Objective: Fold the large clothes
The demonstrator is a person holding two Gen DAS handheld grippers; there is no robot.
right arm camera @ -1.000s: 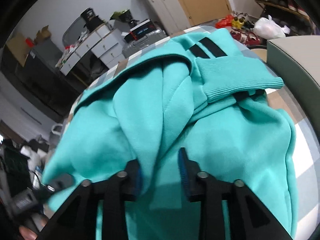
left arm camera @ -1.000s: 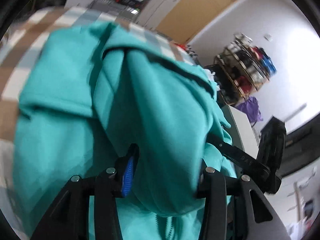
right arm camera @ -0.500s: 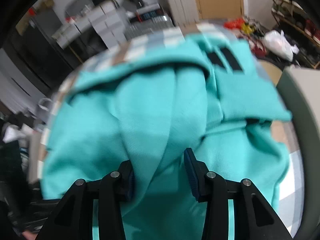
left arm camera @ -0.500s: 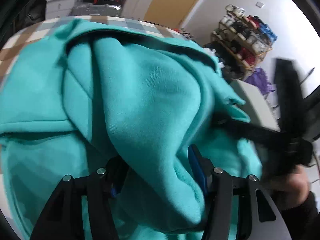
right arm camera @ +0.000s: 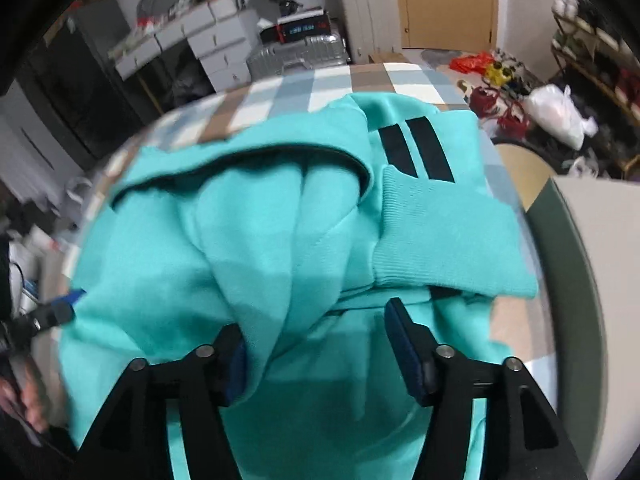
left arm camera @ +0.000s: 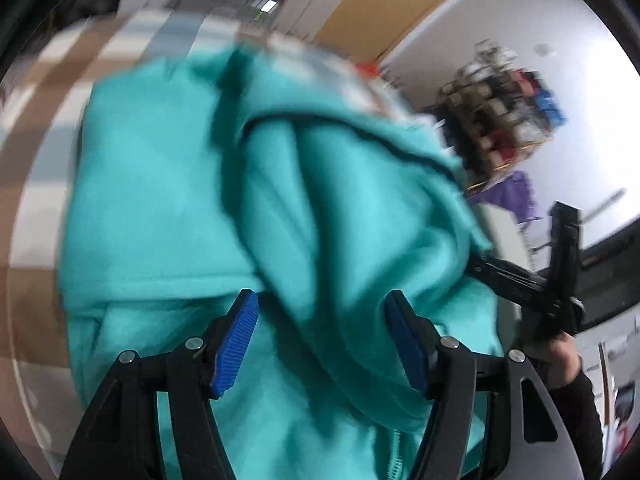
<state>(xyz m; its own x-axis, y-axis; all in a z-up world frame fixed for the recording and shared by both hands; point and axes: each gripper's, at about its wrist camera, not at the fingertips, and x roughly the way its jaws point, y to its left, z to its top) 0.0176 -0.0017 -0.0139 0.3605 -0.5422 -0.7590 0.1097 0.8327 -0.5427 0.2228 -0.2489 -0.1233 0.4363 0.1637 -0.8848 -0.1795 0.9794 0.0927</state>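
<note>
A teal hoodie (right arm camera: 256, 248) lies bunched on a table (right arm camera: 280, 96) covered in a checked cloth, with its ribbed cuff (right arm camera: 444, 236) and two black stripes (right arm camera: 416, 148) toward the far right. The left gripper (left arm camera: 320, 340) stands wide open, a thick fold of the hoodie (left arm camera: 340, 240) lying between its blue pads without being pinched. The right gripper (right arm camera: 316, 344) is also spread wide, a fold draping over its left finger; the right pad is clear of the fabric. The hoodie fills the near view of both cameras.
</note>
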